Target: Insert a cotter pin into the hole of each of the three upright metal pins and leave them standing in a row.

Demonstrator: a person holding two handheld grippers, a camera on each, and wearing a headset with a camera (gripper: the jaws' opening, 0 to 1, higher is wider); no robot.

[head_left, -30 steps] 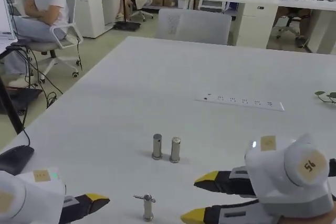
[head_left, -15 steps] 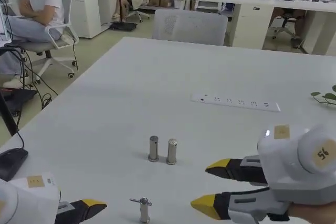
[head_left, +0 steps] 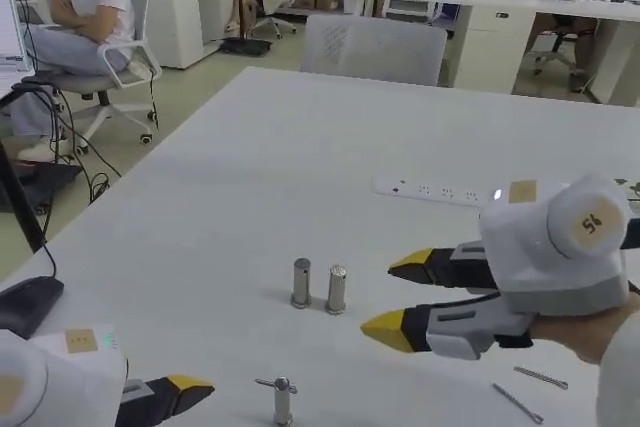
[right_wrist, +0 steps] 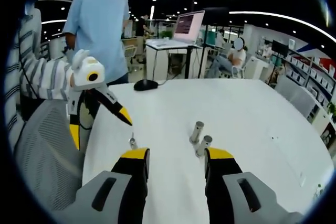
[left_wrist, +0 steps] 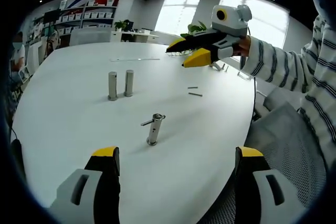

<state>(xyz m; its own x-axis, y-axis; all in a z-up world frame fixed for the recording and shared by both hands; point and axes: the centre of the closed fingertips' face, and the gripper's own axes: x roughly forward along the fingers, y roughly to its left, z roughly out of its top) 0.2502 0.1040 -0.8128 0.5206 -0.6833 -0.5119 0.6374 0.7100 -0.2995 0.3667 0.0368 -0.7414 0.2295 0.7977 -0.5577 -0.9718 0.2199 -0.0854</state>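
Note:
Two bare metal pins [head_left: 301,282] [head_left: 337,288] stand side by side mid-table. A third pin [head_left: 283,397] stands nearer me with a cotter pin through its top; it is also in the left gripper view [left_wrist: 154,128]. Two loose cotter pins [head_left: 540,377] [head_left: 517,403] lie flat at the lower right. My right gripper [head_left: 398,295] hovers open and empty just right of the bare pair, which stands ahead of its jaws [right_wrist: 177,155]. My left gripper [left_wrist: 176,153] is wide open, low at the near left, with nothing between its fingers.
A white power strip [head_left: 440,192] lies farther back on the white table [head_left: 250,167]. A grey chair [head_left: 372,47] stands at the far edge. A person sits on an office chair [head_left: 85,17] at the left. A dark round object [head_left: 25,302] rests at the table's left edge.
My right gripper has lifted and moved away from me to beside the two bare pins, uncovering the loose cotter pins. The left gripper and the pins have stayed put.

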